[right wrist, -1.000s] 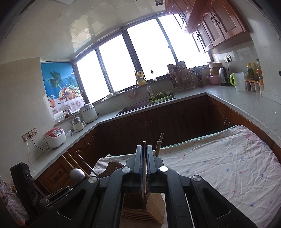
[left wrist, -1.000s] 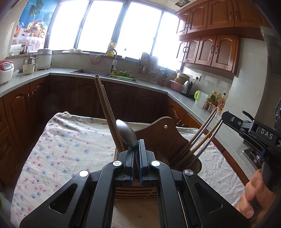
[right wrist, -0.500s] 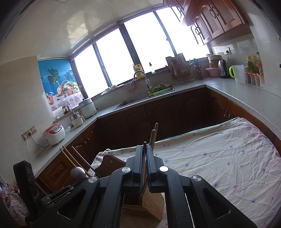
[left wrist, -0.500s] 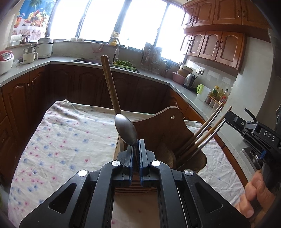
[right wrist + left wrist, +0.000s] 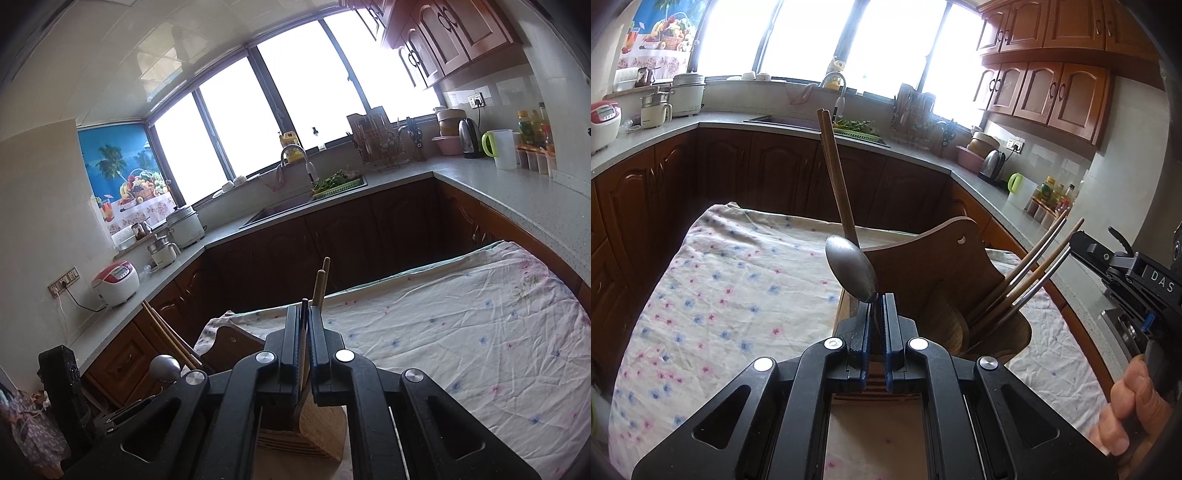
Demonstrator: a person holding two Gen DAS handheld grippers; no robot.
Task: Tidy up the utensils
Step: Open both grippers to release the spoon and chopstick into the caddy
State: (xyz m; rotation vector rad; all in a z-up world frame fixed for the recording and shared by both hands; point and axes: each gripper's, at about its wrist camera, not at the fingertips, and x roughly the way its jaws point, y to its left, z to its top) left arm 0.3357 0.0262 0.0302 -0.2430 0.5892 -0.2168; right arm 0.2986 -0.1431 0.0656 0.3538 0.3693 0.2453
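My left gripper (image 5: pixel 876 301) is shut on a metal spoon (image 5: pixel 852 268), bowl up, together with brown wooden chopsticks (image 5: pixel 835 177) that rise behind it. It is held above a wooden utensil holder (image 5: pixel 945 266) on the flowered cloth (image 5: pixel 731 273). Several chopsticks (image 5: pixel 1030 275) lean in the holder's right cup. My right gripper (image 5: pixel 303 314) is shut on a pair of wooden chopsticks (image 5: pixel 320 284) above the holder's wooden base (image 5: pixel 321 424). The spoon (image 5: pixel 164 366) and left chopsticks (image 5: pixel 166 332) show at lower left in the right wrist view.
The cloth-covered table (image 5: pixel 480 332) sits inside a U-shaped kitchen counter (image 5: pixel 657 129). A sink (image 5: pixel 295 206), rice cookers (image 5: pixel 115 282), a kettle (image 5: pixel 993 162) and bottles (image 5: pixel 532 129) stand on the counter. The right gripper body (image 5: pixel 1126 280) and a hand are at the right edge.
My left gripper has risen a little with the spoon and chopsticks, which now stand more upright. My right gripper has lifted its chopsticks slightly above the holder.
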